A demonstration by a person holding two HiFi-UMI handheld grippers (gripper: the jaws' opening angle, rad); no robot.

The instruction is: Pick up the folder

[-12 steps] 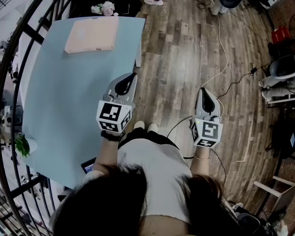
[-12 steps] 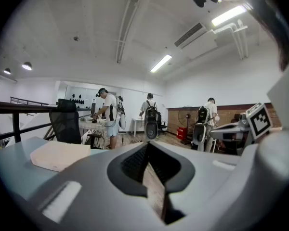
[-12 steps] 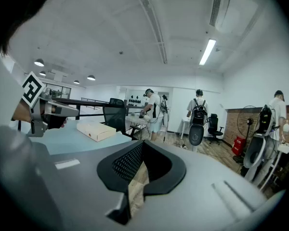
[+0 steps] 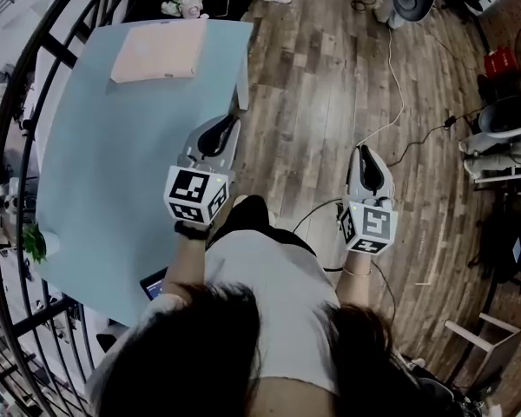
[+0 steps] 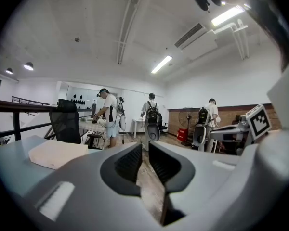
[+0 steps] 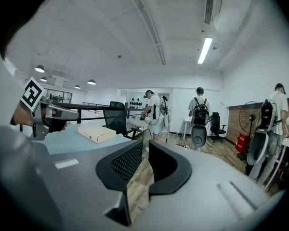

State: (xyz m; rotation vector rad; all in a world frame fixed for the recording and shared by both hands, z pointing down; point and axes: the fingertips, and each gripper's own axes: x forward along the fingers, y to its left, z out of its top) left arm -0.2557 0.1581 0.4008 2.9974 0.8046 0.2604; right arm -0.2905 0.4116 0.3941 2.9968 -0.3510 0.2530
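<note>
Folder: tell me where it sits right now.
In the head view the folder lies at the far end of the blue table, beyond the left tool.

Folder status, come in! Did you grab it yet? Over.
Left gripper shut, empty. Right gripper shut, empty. Folder untouched at table's far end. Nothing blocking it.
</note>
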